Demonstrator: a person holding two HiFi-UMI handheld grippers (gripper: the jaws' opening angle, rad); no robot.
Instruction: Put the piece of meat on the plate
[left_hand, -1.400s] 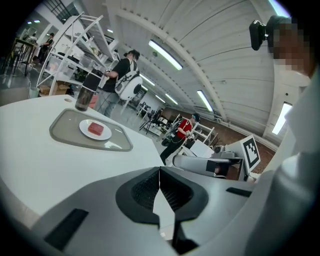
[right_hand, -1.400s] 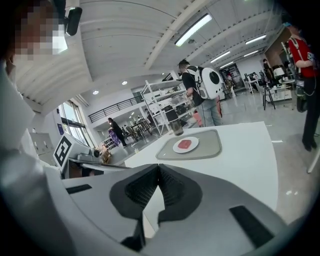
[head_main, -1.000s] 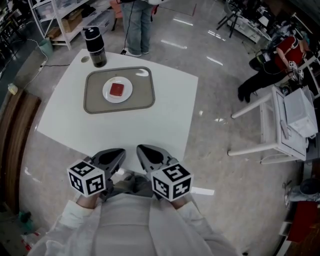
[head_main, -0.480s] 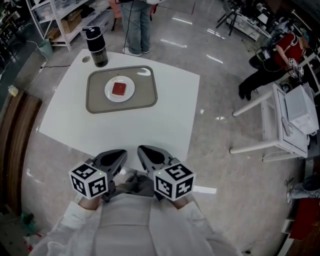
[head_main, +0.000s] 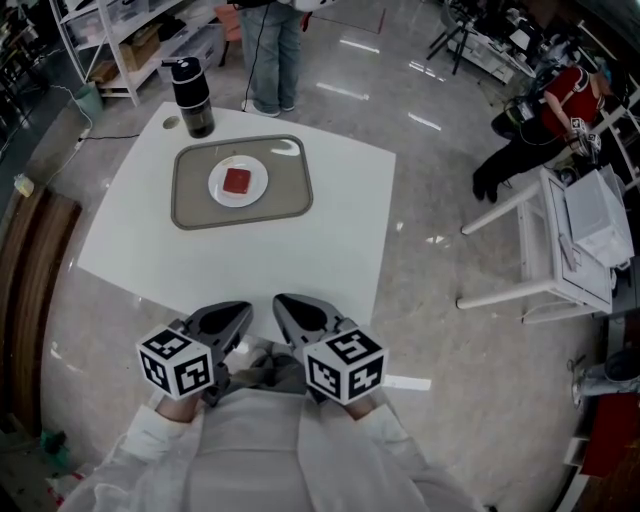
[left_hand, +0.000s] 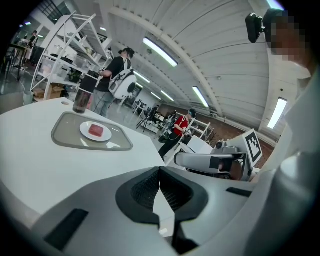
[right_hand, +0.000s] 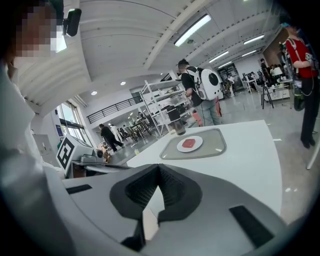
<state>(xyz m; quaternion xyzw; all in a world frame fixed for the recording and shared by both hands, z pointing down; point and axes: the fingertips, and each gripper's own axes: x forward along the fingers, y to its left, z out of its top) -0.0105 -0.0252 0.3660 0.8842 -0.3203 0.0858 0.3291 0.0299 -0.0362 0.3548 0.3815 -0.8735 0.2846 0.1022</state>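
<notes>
A red piece of meat (head_main: 238, 180) lies on a small white plate (head_main: 224, 191), which stands in a grey tray (head_main: 282, 190) at the far side of the white table (head_main: 300, 250). Both gripper views show the meat (left_hand: 95, 131) (right_hand: 189, 143) on its plate far ahead. My left gripper (head_main: 241, 312) and right gripper (head_main: 283, 301) hang side by side close to my body, just off the table's near edge. The jaws of each are shut with nothing between them (left_hand: 159, 170) (right_hand: 159, 167).
A black bottle (head_main: 190, 95) stands at the table's far left corner, beside the tray. A person (head_main: 272, 50) stands beyond the table. A white desk (head_main: 575, 250) is off to the right, shelving (head_main: 130, 30) at the back left.
</notes>
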